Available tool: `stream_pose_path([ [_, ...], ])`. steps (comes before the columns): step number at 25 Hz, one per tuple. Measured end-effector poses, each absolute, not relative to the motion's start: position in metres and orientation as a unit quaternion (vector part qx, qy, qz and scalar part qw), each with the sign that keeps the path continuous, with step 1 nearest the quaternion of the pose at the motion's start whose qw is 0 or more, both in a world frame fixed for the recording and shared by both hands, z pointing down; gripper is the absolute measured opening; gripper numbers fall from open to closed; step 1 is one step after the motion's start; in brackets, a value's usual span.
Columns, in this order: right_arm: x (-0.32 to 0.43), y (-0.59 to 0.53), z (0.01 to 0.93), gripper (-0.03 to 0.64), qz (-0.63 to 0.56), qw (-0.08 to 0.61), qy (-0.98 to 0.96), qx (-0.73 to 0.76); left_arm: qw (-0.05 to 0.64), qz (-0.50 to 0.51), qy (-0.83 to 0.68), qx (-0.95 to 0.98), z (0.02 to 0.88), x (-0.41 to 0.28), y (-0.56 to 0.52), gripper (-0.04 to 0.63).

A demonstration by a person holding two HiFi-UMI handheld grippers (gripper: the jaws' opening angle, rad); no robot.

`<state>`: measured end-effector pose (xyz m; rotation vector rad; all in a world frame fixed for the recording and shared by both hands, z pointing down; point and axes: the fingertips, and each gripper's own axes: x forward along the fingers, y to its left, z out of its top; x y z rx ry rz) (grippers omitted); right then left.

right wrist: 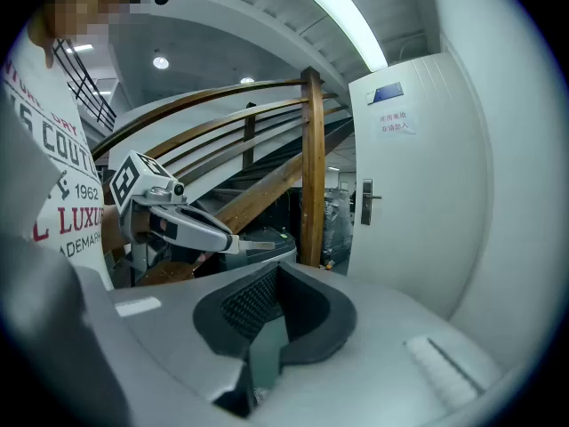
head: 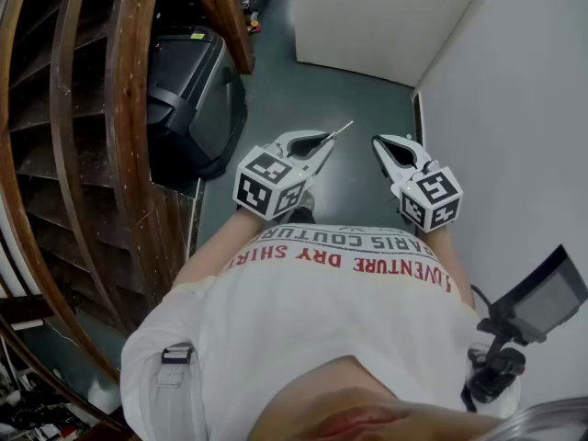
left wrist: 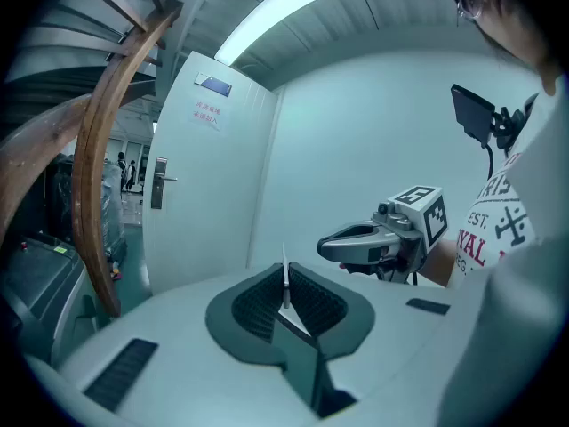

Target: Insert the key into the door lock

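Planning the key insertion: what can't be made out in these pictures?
Keyhole: too small on the door handle plate, both gripper views.
Bow of the key: hidden inside the left gripper jaws.
Lock, head view: cut off past the top edge; only the door bottom shows.

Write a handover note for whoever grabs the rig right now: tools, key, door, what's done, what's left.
Left tool: shut on the key, with the blade sticking out past the tips.
Right tool: shut and empty, level with the left one.
Door: ahead of the person, with the lock on its edge. Both tools are well short of it.
Done: the key is in the grip.
Left: close the gap, line the blade up with the lock, push it in.
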<state>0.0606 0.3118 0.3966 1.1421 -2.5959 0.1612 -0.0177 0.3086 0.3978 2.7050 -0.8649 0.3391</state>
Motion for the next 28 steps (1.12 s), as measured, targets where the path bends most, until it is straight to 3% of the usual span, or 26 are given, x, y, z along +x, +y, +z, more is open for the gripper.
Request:
stream_pose_path([
  [28,0.09,0.313,0.387,0.002,0.05,0.141,-0.896,0.418,0.131,0.122,-0.286,0.942,0.381,0.012,0.311,0.023],
])
